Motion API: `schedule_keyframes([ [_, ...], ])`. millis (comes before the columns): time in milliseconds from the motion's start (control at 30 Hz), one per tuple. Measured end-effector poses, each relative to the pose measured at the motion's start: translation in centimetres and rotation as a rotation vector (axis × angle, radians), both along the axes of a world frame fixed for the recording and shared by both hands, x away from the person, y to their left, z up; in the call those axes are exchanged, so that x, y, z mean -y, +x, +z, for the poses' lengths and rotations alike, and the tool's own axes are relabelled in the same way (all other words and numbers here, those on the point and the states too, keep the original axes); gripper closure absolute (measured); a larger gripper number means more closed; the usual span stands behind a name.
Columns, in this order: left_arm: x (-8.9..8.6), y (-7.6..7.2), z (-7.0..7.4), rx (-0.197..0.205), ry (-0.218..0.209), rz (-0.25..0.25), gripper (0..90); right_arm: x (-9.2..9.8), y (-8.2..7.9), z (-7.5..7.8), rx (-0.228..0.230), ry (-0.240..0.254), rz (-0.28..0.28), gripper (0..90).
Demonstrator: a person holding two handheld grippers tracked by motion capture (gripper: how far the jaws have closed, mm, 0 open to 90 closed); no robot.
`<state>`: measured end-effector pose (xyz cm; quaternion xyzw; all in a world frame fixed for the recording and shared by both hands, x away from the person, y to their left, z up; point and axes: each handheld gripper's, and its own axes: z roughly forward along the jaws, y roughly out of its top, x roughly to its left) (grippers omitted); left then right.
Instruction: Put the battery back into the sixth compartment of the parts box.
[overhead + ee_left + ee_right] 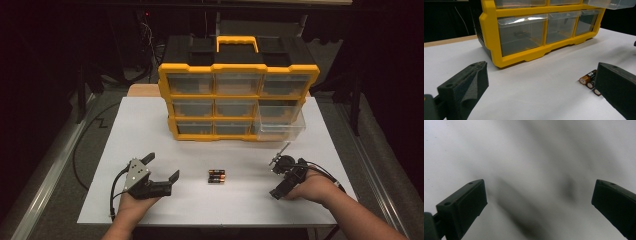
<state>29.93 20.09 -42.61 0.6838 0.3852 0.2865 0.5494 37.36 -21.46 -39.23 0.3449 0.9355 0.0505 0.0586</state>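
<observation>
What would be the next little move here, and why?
Probably the left gripper should slide toward the batteries and straddle them. Its jaws stand open and empty, the batteries lie loose on the table between both grippers, and one drawer of the yellow organizer already sits pulled out, ready to receive them.

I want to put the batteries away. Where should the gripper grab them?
Grip the batteries across their round sides, coming straight down from above. They lie flat and close together on the white table, so an open hand-held gripper, like the left hand-held gripper, could probably close around the middle of the bundle.
</observation>
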Motion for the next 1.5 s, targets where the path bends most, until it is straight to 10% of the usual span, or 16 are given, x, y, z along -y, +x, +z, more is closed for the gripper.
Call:
schedule_keyframes([
  [767, 0.0, 0.0, 0.0, 0.004, -0.002, -0.002, 0.5, -2.8, -0.4, 0.3, -0.015, -0.042, 0.239, 4.7],
  [1500, -0.1, 0.0, 0.1, 0.011, -0.009, 0.004, 0.5, -5.6, -0.5, 0.6, -0.005, -0.042, 0.353, 6.0],
])
